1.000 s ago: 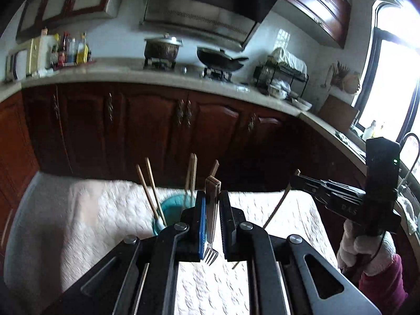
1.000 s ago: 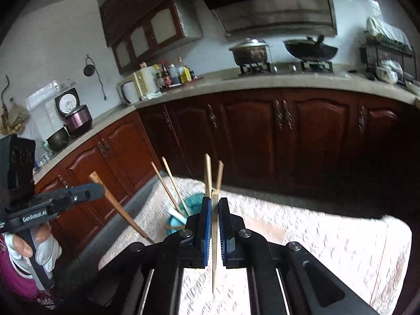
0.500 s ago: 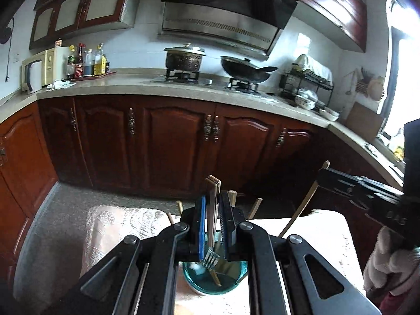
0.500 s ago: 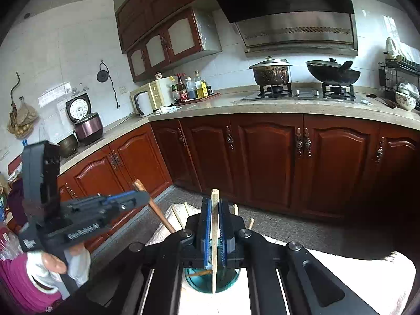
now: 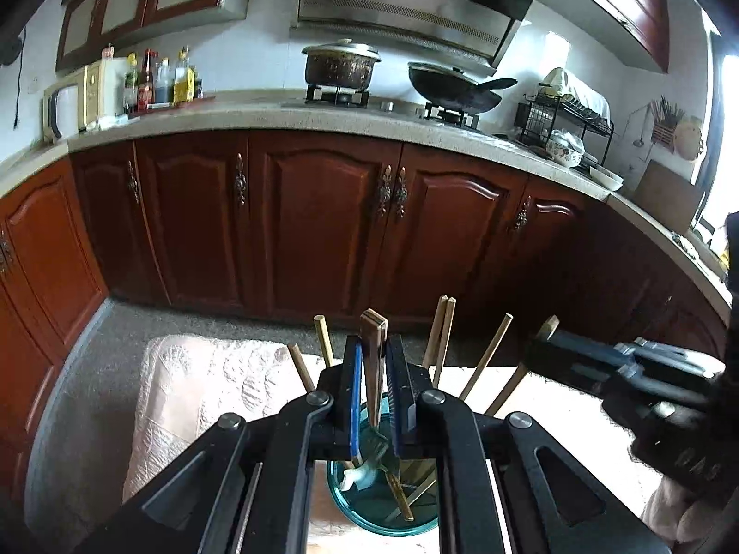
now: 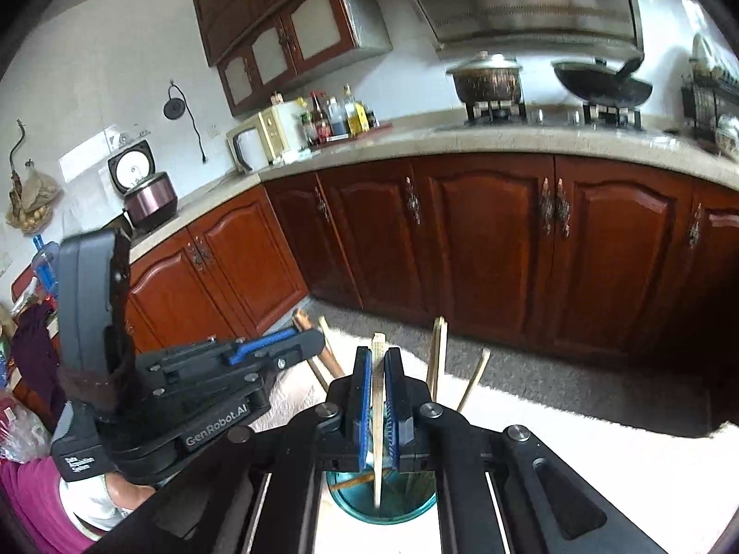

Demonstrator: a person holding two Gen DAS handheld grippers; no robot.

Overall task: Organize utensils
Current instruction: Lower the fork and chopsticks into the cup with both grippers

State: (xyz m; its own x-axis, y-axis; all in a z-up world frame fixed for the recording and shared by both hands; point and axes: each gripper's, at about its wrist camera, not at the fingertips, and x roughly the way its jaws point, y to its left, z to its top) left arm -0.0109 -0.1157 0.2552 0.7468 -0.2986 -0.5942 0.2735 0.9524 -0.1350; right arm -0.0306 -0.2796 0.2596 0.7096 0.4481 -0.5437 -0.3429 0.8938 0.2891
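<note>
A teal cup [image 5: 418,526] stands on a table with a white lace cloth [image 5: 208,392]. Several chopsticks [image 5: 441,337] and a white spoon [image 5: 355,478] lean in the cup. My left gripper [image 5: 373,346] is shut on a wooden-handled fork [image 5: 373,328]; its tines [image 5: 378,445] hang down over the cup's mouth. My right gripper [image 6: 378,360] is shut on a single chopstick [image 6: 378,415], which points down into the teal cup [image 6: 351,505]. Both grippers are close together above the cup. From the right wrist, the left gripper [image 6: 305,346] shows at the left.
Dark red kitchen cabinets [image 5: 323,221] run behind the table under a stone counter [image 5: 258,115], which carries a pot [image 5: 342,64], a wok [image 5: 455,92] and a dish rack [image 5: 563,124]. A gloved hand [image 6: 101,503] holds the left tool. Grey floor [image 5: 221,318] lies between table and cabinets.
Both grippers came forward and down until the cup sits right under them. The fork's tines and the chopstick's tip now hang at the cup's mouth. Neither grip has changed.
</note>
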